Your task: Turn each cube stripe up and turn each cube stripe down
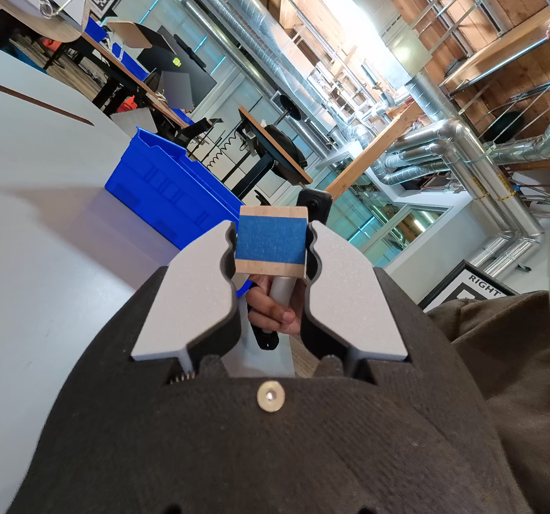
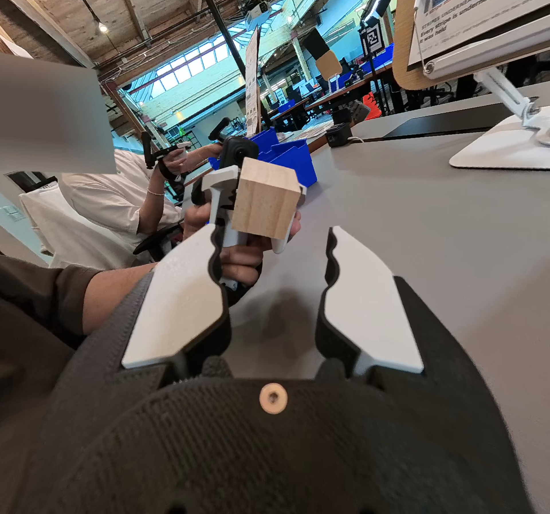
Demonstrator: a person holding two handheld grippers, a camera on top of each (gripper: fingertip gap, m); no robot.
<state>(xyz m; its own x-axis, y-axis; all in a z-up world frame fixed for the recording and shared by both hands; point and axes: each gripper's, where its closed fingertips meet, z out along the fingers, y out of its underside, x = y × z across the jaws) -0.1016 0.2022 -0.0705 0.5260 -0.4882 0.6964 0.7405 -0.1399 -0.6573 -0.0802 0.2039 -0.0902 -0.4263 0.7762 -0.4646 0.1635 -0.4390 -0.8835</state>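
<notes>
Wooden cube with a blue tape stripe (image 1: 271,239), stripe face toward the camera, sits clamped between the grey fingertips of the left hand-held gripper (image 1: 271,244), raised above the grey desk (image 1: 53,232) near a blue plastic bin (image 1: 166,193).

From the right wrist, the same cube (image 2: 265,202) shows plain wood, and the right hand-held gripper (image 2: 273,249) is spread apart and holds nothing, just below it.
</notes>
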